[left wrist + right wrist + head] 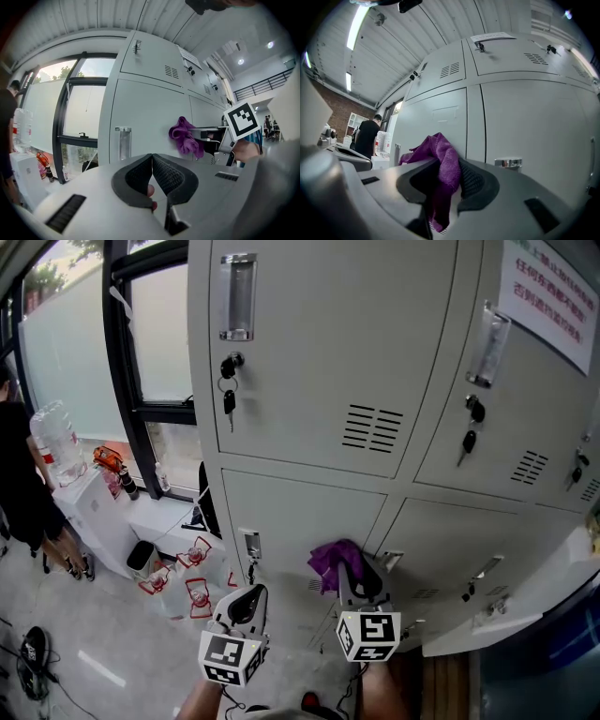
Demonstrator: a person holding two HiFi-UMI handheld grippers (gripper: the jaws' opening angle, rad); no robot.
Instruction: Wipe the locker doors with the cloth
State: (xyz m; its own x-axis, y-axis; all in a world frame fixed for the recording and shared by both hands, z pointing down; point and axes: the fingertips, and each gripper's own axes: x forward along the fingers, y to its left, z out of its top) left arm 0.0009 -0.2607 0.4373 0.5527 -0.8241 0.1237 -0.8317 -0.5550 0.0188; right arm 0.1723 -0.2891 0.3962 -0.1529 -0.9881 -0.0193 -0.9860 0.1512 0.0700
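Note:
A bank of grey locker doors [319,362] fills the head view, each with a handle and a hanging key. My right gripper [352,573] is shut on a purple cloth [330,559], held close to a lower locker door [300,521]; whether the cloth touches the door I cannot tell. In the right gripper view the purple cloth [440,173] hangs between the pads in front of the lower doors [525,122]. My left gripper [246,601] sits lower left, shut with nothing in it. From the left gripper view, its pads [171,176] meet, and the cloth [185,136] shows beside the right gripper.
A dark-framed window [141,352] stands left of the lockers. Below it are a white cabinet [94,512] with a water bottle [56,442], and red-and-white items on the floor [183,577]. A person in black [23,484] stands far left. A paper notice [548,292] hangs upper right.

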